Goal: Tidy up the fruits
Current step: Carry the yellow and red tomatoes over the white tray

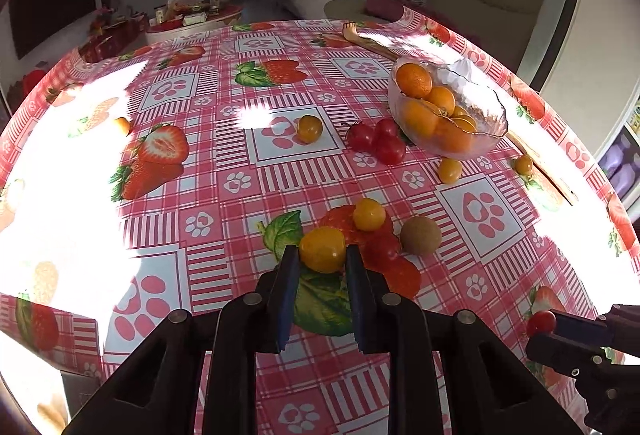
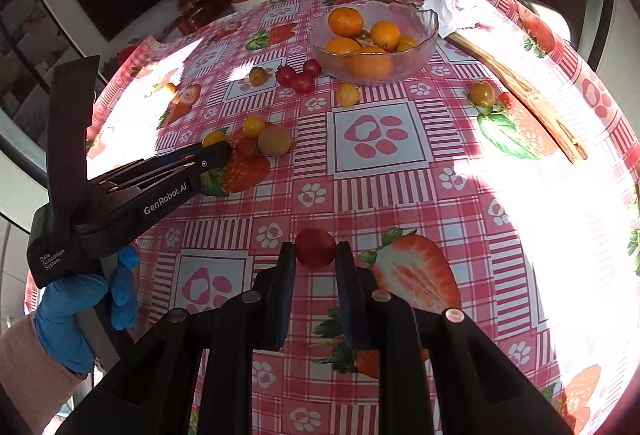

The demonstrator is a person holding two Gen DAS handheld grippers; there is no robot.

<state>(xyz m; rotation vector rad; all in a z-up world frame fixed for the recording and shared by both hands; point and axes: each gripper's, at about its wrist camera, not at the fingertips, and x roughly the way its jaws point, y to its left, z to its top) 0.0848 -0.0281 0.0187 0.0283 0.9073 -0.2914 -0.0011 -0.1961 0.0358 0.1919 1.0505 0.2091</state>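
You've got a yellow cherry tomato [image 1: 322,249] pinched in your left gripper [image 1: 322,255] and a red cherry tomato [image 2: 315,247] clamped in the right gripper [image 2: 315,253]. Looks like pickup's done. The glass bowl [image 2: 424,47] sits well ahead, so carry both there, I'd guess.

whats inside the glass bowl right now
The glass bowl holds a pile of oranges, with a few smaller yellow-orange fruits tucked between them. The bottom layer is covered by the top oranges, so an exact count is not possible.
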